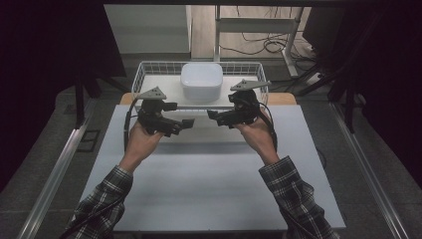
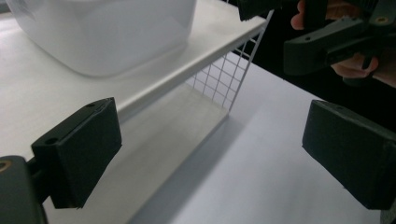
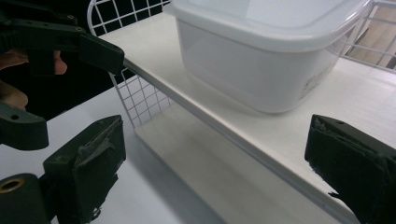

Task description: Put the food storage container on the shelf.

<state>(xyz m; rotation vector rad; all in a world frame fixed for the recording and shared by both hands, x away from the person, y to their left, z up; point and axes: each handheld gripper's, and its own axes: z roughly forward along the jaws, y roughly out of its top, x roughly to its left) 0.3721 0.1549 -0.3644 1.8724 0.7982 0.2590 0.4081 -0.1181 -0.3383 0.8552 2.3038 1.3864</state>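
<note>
**Container sits on the shelf, both grippers wide open in front of it**

Container [image 1: 201, 80], white and lidded, stands on the white shelf board [image 1: 164, 92] inside the wire basket [image 1: 142, 69], at the far edge of the table [image 1: 209, 184]. It rests near the middle of the board, with bare board to either side and a strip free along the front edge. Beneath that edge, the space under the board stands open to the tabletop.

The left gripper [image 1: 186, 123] and the right gripper [image 1: 213, 115] hover just in front of the shelf, tips pointing toward each other with a small gap between them. Each has its jaws spread wide and grasps nothing. In the left gripper view the container [image 2: 107, 32] lies beyond the left jaw; in the right gripper view it [image 3: 261, 51] sits between the jaws, farther off. The near half of the table lies bare.
</note>
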